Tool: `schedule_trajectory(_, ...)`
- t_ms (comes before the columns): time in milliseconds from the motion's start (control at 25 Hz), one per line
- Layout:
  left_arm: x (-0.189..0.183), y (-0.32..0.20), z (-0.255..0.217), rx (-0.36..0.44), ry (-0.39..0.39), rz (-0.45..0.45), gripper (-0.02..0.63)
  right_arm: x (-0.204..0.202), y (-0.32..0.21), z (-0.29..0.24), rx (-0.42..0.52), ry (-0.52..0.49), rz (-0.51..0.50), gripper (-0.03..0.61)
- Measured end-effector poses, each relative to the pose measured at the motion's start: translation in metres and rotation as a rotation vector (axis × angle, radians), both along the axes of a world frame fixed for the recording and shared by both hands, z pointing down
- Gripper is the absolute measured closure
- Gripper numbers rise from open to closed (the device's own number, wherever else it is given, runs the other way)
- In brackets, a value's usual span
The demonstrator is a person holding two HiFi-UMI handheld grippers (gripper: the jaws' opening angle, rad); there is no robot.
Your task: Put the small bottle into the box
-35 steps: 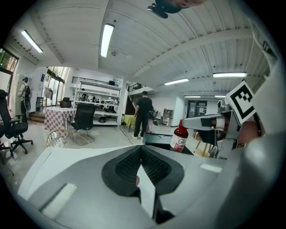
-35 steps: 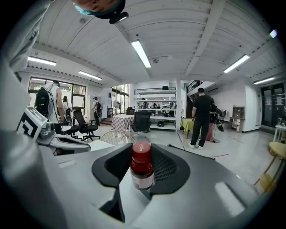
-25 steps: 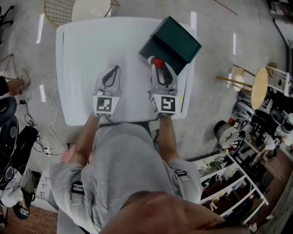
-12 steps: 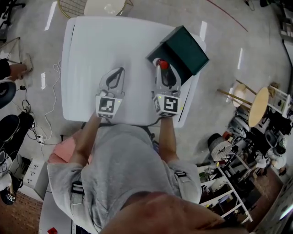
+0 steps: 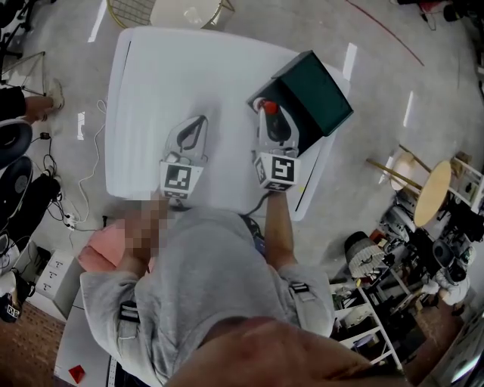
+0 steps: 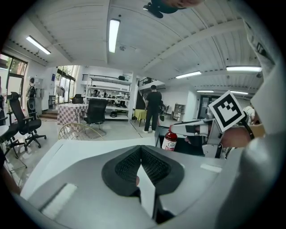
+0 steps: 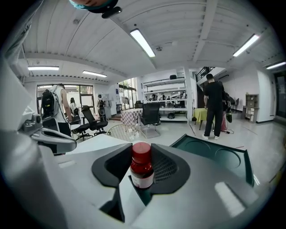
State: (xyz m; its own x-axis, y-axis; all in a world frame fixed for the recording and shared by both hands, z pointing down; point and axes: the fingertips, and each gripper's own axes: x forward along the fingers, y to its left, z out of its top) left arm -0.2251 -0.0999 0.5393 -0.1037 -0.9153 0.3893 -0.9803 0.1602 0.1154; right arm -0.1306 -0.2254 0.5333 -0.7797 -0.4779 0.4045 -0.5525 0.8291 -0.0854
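Observation:
A small brown bottle with a red cap (image 5: 269, 108) stands upright between the jaws of my right gripper (image 5: 267, 106), which is shut on it. It hangs at the near edge of the dark green box (image 5: 314, 91) at the white table's (image 5: 166, 68) right side. In the right gripper view the bottle (image 7: 142, 174) sits in my right gripper (image 7: 142, 156), and the box (image 7: 214, 156) with round hollows lies just ahead to the right. My left gripper (image 5: 195, 125) is over the table's middle, shut and empty; its tips meet (image 6: 141, 150). From there the bottle (image 6: 169, 139) shows to the right.
A wire-frame chair (image 5: 132, 11) stands beyond the table's far edge. A round wooden stool (image 5: 431, 193) and cluttered shelves (image 5: 378, 317) are on the right. Cables and a power strip (image 5: 64, 219) lie on the floor at left. A person (image 7: 214, 105) stands far off.
The head view has shifted, so table and box sit further right and lower in frame. My right gripper keeps the bottle at the box's near edge; the left gripper stays put.

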Motion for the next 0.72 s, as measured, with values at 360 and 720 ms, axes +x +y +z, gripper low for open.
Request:
schedule_trajectory(360,-0.006,-0.001,0.006,-0.026,0.009,-0.022,0.603,-0.006,-0.003,0.019,-0.047,0.009,-0.016,0.446)
schedule_trajectory(720,-0.007,-0.007,0.017,-0.041,0.012,-0.013,0.603,-0.008,-0.004,0.038,-0.074,0.033,-0.017,0.446)
